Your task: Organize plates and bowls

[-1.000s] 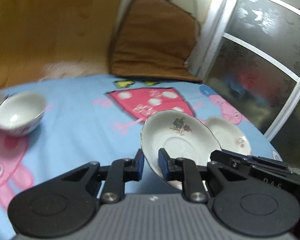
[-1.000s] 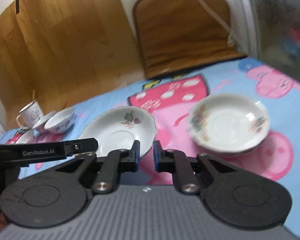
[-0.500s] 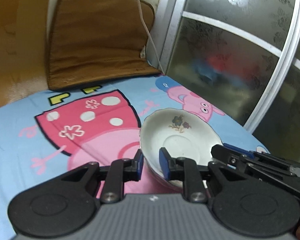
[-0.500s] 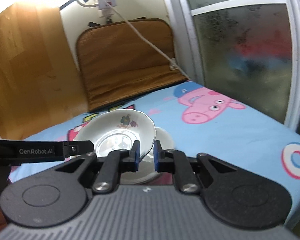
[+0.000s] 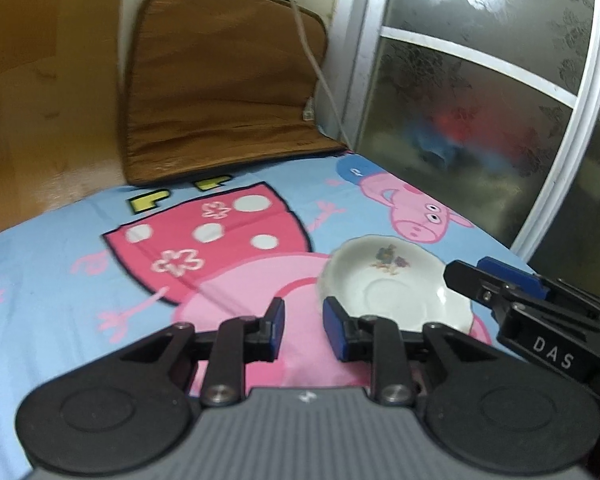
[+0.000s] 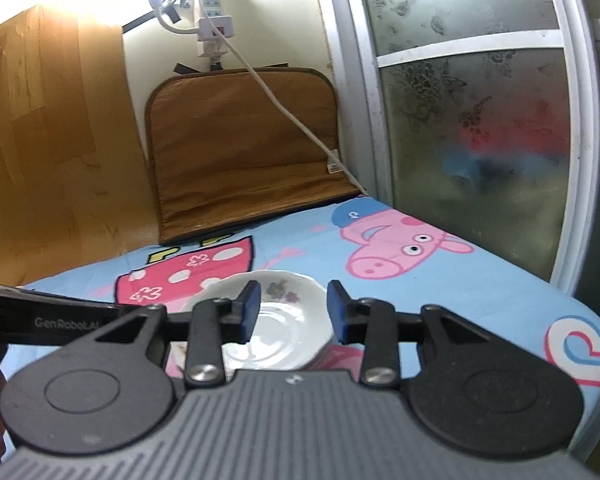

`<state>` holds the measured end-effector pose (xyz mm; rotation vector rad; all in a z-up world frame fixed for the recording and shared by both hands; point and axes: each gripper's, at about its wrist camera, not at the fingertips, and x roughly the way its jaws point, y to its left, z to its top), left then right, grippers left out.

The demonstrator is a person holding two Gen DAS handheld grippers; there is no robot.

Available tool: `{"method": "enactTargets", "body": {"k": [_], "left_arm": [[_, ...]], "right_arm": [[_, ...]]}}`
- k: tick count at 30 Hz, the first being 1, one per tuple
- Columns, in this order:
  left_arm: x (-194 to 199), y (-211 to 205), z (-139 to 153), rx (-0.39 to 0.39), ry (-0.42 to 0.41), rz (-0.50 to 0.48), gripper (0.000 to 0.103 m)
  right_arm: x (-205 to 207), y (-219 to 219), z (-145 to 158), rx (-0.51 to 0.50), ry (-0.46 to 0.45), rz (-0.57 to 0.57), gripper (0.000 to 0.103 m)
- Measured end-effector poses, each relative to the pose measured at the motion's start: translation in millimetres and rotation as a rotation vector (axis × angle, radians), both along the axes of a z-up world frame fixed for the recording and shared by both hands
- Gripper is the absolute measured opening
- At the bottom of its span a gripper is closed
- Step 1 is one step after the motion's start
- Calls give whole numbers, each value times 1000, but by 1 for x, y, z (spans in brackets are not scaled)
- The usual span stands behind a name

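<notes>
A white plate with a flower print (image 5: pixel 392 292) lies on the blue cartoon cloth (image 5: pixel 60 272); in the right wrist view the plate (image 6: pixel 284 328) rests on another plate whose edge shows under it at the left. My left gripper (image 5: pixel 302 334) is open, just left of the plate's rim, not touching it. My right gripper (image 6: pixel 294 312) is open, its fingers apart over the plate's near side. The right gripper's body (image 5: pixel 540 312) shows at the plate's right in the left wrist view.
A brown cushion (image 5: pixel 220 92) leans on the back wall with a white cable (image 6: pixel 284 108) across it. A frosted glass door (image 5: pixel 480 100) borders the right side. Wood panelling (image 5: pixel 40 100) stands at the left. The cloth's right edge (image 6: pixel 596 344) is close by.
Both grippers held the flowered plate by its rim and carried it right onto the other plate. Both have now opened and let go; the plate lies flat on the stack.
</notes>
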<state>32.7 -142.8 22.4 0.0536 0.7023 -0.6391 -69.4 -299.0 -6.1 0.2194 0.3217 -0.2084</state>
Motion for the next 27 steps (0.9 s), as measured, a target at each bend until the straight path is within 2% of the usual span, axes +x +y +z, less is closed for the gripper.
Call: {"method": "enactTargets", "body": {"k": [6, 16, 21, 27], "left_arm": [[-6, 46, -3, 7, 7, 93, 23], [-12, 153, -13, -34, 3, 308, 23], [-11, 211, -15, -124, -1, 435, 23], [-11, 249, -19, -261, -65, 519, 22]], "right_arm": [[6, 28, 2, 19, 14, 103, 40], [42, 94, 1, 88, 137, 342, 38], [76, 133, 1, 123, 213, 473, 38], [138, 181, 11, 159, 261, 568, 38]]}}
